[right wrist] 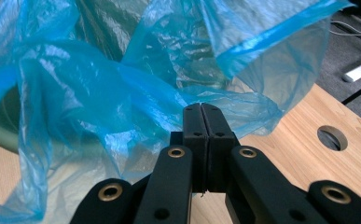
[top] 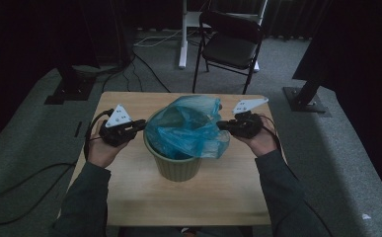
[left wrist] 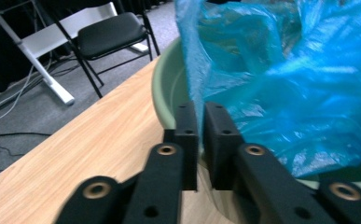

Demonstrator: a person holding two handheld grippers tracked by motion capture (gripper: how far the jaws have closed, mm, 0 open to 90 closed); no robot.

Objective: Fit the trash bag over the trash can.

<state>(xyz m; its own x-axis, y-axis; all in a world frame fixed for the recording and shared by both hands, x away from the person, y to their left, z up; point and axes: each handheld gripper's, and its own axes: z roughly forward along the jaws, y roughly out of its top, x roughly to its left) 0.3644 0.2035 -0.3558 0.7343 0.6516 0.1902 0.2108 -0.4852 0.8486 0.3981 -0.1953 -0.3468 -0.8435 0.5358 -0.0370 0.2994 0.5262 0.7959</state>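
A pale green pot (top: 178, 165) stands mid-table with a crumpled blue plastic bag (top: 188, 126) bulging out of it. My left gripper (top: 140, 124) is at the pot's left rim. In the left gripper view its jaws (left wrist: 201, 109) stand a narrow gap apart, and an edge of the bag (left wrist: 299, 84) hangs down to that gap beside the pot's rim (left wrist: 166, 88). My right gripper (top: 221, 126) is at the pot's right side. In the right gripper view it (right wrist: 201, 108) is shut, with the bag's film (right wrist: 99, 93) pinched at the tips.
The wooden table (top: 129, 187) has bare room in front of the pot and a round hole (right wrist: 332, 137) near its right side. A black folding chair (top: 230, 44) and a white stand leg (top: 182, 34) are behind the table. Cables lie on the grey floor.
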